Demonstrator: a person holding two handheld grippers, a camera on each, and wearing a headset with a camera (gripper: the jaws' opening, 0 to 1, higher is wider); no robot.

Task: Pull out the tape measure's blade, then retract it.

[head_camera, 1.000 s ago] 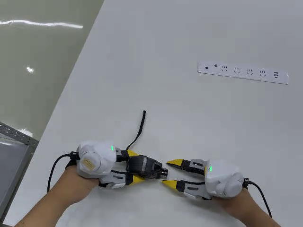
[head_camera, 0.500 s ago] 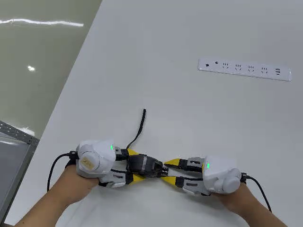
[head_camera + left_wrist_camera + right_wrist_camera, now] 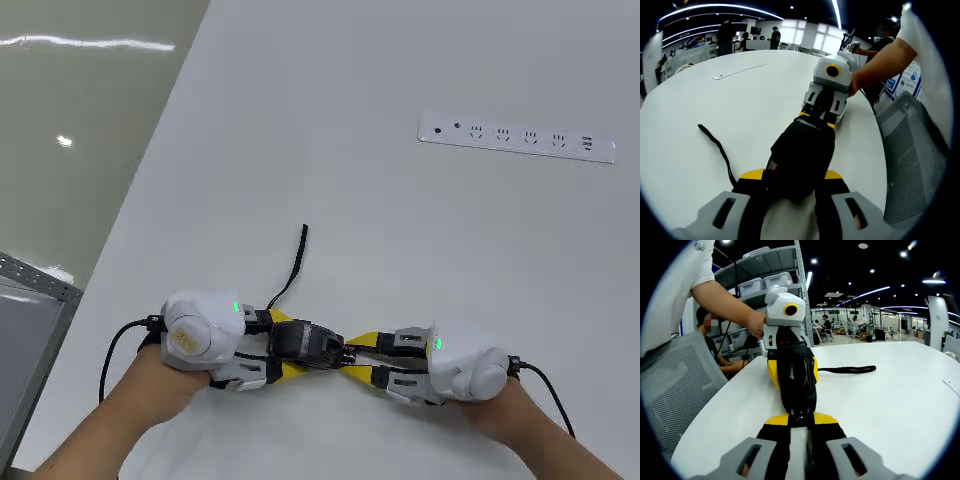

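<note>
Looking like the very start here: left gripper (image 3: 287,346) has its jaws clamped around the tape measure (image 3: 305,345) near the front edge of the white table (image 3: 400,230), right gripper (image 3: 355,357) pinches its nose where the blade tip should be, no blade out yet, so pull and retract both remain

Head view: bright, even overhead light. The white table (image 3: 400,250) is close to overexposed, and shadows on it are faint and soft-edged. A glare streak crosses the glossy floor (image 3: 90,100) at upper left of the frame. Focus is sharp throughout.

Both gripper views: strong fisheye bowing toward the edges. Backgrounds are dim, with bright ceiling strip lights (image 3: 715,7) along the top. The black tape measure (image 3: 802,155) at frame centre is underexposed and its surface detail is lost. The bottom foreground is slightly soft.
</note>
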